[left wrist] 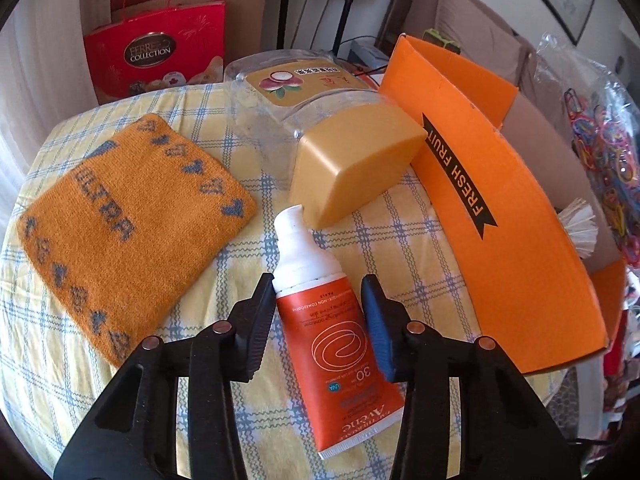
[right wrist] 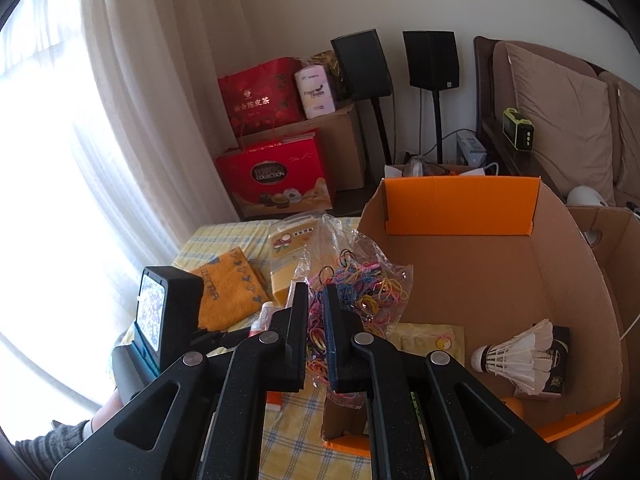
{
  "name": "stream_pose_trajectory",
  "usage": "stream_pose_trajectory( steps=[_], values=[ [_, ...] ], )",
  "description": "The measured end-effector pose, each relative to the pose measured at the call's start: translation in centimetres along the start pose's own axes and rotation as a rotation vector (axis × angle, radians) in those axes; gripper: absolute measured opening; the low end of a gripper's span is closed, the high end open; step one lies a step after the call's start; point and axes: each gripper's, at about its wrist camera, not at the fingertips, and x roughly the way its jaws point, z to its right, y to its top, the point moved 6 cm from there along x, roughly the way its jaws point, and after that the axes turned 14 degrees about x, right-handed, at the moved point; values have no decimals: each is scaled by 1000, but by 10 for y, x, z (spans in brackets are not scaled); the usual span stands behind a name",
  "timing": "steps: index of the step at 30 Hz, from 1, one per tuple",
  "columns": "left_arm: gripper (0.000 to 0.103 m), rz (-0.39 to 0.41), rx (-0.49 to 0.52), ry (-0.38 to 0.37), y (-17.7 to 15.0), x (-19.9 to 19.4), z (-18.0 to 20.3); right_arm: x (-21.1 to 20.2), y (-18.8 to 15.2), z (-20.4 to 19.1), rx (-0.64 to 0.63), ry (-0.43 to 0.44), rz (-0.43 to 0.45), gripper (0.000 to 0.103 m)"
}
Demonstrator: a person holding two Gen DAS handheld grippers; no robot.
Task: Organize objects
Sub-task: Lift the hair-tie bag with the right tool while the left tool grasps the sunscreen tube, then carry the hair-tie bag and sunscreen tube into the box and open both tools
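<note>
An orange and white Avène sunscreen tube (left wrist: 332,332) lies on the checked tablecloth (left wrist: 40,360). My left gripper (left wrist: 318,292) is open, its fingers either side of the tube, not pressing it. My right gripper (right wrist: 316,300) is shut on a clear bag of coloured rubber bands (right wrist: 360,284) and holds it above the left edge of the orange cardboard box (right wrist: 460,204). The bag also shows at the right in the left wrist view (left wrist: 600,152). The box (left wrist: 500,240) stands right of the tube. The left gripper's body shows in the right wrist view (right wrist: 168,312).
An orange knitted cloth (left wrist: 128,216) lies left of the tube. A clear jar with a tan lid (left wrist: 352,168) lies on its side behind it. A shuttlecock (right wrist: 516,356) and a small dark box (right wrist: 556,364) sit inside the orange box. Red gift bags (right wrist: 276,176) stand behind the table.
</note>
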Motion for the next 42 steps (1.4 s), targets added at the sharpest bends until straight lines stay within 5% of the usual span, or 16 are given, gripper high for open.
stream_pose_trajectory(
  steps=[18, 34, 42],
  values=[
    [33, 121, 26, -112, 11, -63, 8, -19, 20, 16, 12, -37, 51, 6],
    [33, 262, 219, -155, 105, -140, 64, -11, 50, 95, 104, -163, 55, 6],
    [33, 200, 243, -224, 145, -116, 99, 14, 64, 129, 139, -221, 17, 6]
  ],
)
